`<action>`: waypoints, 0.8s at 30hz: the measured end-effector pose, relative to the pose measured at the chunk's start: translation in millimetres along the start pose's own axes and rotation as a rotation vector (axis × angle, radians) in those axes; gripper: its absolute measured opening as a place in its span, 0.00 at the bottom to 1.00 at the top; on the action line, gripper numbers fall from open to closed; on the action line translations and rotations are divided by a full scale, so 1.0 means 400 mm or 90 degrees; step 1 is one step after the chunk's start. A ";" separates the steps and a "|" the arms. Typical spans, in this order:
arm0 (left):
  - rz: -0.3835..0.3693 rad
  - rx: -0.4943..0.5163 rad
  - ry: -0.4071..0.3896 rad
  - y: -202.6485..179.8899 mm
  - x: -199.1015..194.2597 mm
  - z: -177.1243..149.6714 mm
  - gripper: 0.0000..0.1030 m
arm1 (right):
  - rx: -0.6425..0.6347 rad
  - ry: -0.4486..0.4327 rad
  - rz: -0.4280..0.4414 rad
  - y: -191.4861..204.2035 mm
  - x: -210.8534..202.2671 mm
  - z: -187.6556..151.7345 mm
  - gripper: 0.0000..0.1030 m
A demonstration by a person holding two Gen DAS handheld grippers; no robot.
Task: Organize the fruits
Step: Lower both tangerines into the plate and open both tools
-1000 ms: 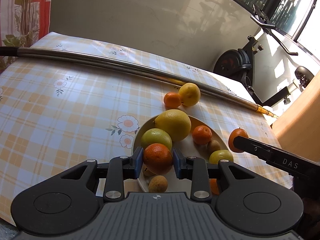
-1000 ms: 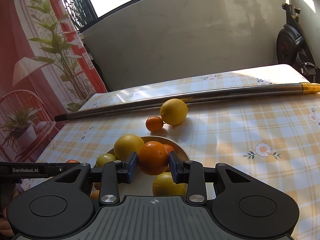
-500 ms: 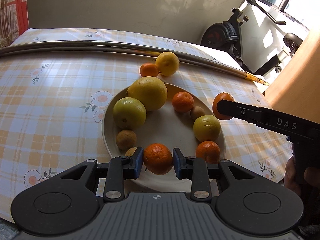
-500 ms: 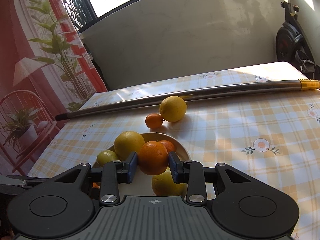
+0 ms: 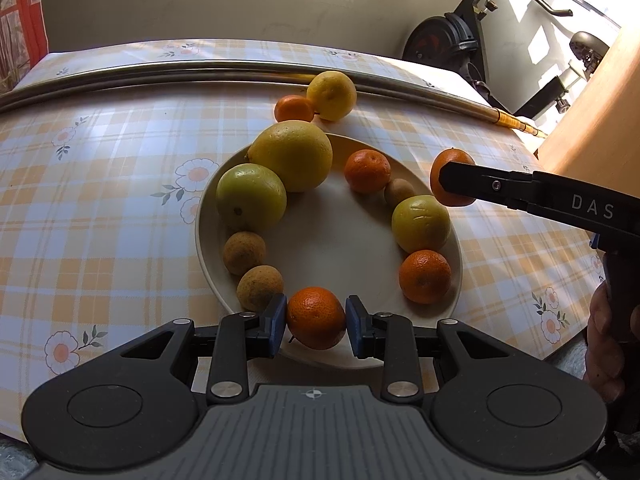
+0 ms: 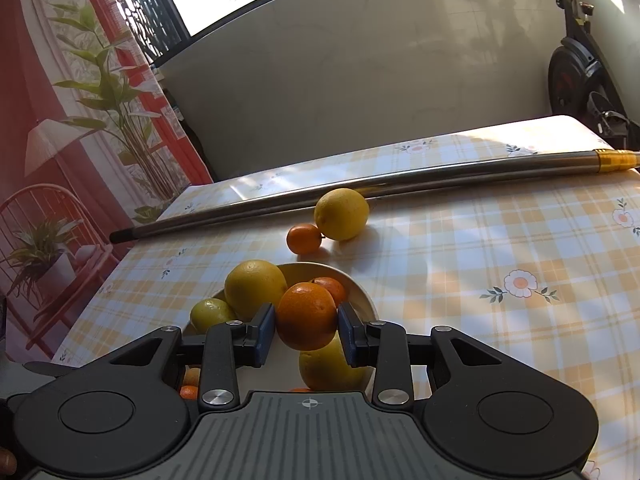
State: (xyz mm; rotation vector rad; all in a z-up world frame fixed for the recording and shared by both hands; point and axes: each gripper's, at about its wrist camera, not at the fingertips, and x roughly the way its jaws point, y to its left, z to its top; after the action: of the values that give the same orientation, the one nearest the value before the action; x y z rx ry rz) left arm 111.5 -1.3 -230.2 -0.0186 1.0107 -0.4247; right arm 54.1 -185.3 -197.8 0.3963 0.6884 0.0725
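The left gripper (image 5: 316,318) is clamped on a small tangerine (image 5: 316,316), both blue pads pressed against its sides, and holds it low over the near rim of the cream plate (image 5: 332,248). Whether the fruit already rests on the plate I cannot tell from here.

Just ahead of it, fruit runs round the plate's edge in a ring. To its left sit two small brown fruits (image 5: 250,272), then a green citrus (image 5: 251,197) and a large yellow one (image 5: 292,155). To its right are another tangerine (image 5: 425,276), a second green citrus (image 5: 421,223), a little brown fruit and one more tangerine at the far side. The middle of the plate is bare.

Off to the right, the right gripper (image 6: 306,322) is closed on its own orange (image 6: 306,316), held up in the air just beyond the plate's right rim, not yet over the ring.

Further out, past the plate's far edge, a lemon (image 5: 331,95) and a small tangerine (image 5: 294,109) lie touching on the checked tablecloth (image 5: 100,184), just in front of a long metal pole (image 5: 160,74).

By the look of it the job is well along: most fruit is on the plate, two pieces are in the grippers waiting to be set down, and the pair by the pole is left to fetch.
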 end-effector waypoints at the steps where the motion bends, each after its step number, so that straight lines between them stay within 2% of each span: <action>1: 0.000 0.000 0.001 0.000 0.000 0.000 0.33 | 0.000 0.000 0.000 0.000 0.000 0.000 0.30; 24: 0.005 -0.010 0.000 0.009 -0.003 -0.003 0.33 | 0.009 0.001 0.000 -0.004 -0.002 -0.003 0.30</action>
State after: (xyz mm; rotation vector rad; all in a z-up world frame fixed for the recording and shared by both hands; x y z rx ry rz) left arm 111.1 2.9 -230.7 -0.0289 1.0144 -0.4091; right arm 52.8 -186.4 -198.6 0.4094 0.6898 0.0688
